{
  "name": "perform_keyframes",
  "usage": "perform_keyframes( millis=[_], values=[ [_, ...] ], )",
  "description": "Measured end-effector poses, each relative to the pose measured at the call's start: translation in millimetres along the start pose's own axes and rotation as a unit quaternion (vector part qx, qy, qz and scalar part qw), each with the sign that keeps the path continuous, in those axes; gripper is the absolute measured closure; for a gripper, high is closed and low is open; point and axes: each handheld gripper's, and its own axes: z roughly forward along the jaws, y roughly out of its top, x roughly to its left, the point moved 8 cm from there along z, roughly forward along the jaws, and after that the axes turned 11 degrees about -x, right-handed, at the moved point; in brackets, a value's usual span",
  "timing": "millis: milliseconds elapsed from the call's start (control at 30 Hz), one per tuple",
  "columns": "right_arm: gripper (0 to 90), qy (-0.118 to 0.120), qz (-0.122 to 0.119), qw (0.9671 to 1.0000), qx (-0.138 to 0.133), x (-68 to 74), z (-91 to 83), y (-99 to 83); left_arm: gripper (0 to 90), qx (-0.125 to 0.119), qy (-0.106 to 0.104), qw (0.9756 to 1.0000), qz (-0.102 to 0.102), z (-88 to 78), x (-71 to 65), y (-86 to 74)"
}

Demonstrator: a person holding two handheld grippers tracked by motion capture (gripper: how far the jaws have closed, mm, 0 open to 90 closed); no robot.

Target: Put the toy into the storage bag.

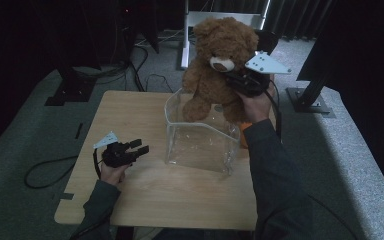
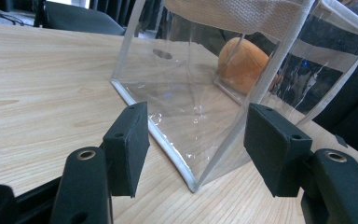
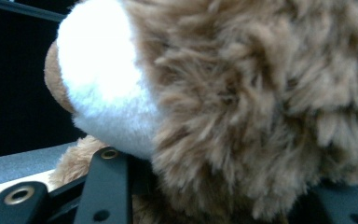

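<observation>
A brown teddy bear (image 1: 220, 60) with a white muzzle hangs upright over the open top of a clear plastic bag (image 1: 200, 132), its legs at the rim. My right gripper (image 1: 240, 80) is shut on the bear from the right, at neck height. In the right gripper view the bear's fur (image 3: 261, 107) presses down between the black fingers (image 3: 107, 186). My left gripper (image 1: 141, 146) rests low over the table left of the bag, open, with nothing between its pads. In the left gripper view the gripper (image 2: 196, 149) points at the bag's near corner (image 2: 191, 182).
An orange ball-like object (image 2: 244, 63) lies on the table behind the bag, at its right side (image 1: 243, 137). The wooden table (image 1: 145, 200) has bare room at the front and left. Dark stands and cables crowd the floor beyond the far edge.
</observation>
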Motion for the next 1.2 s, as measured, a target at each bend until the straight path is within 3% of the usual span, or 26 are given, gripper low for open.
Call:
perform_keyframes(
  millis=[333, 567, 700, 800, 1200],
  values=[
    [50.5, 0.035, -0.005, 0.9994, -0.001, 25.2, 17.6, 0.7, 41.0, -0.004, 0.000, 1.0000, 0.000, -1.7, -0.1, 1.2],
    [50.4, 0.018, -0.008, 0.9997, 0.010, 20.8, 24.9, -6.7, 40.9, -0.005, 0.001, 1.0000, 0.000, -2.2, 0.6, 1.5],
    [50.5, 0.007, 0.005, 0.9999, 0.010, 16.5, 29.2, -10.7, 40.9, -0.004, 0.001, 1.0000, -0.001, -1.2, 0.3, 0.7],
    [50.4, 0.012, 0.017, 0.9997, 0.010, 18.5, 32.5, -13.7, 40.9, -0.004, 0.001, 1.0000, -0.001, -1.4, 0.0, 0.9],
    [50.4, 0.036, 0.012, 0.9992, 0.013, 43.0, 48.2, -15.7, 40.9, -0.005, 0.001, 1.0000, 0.000, -2.0, 0.5, 1.2]
  ],
)
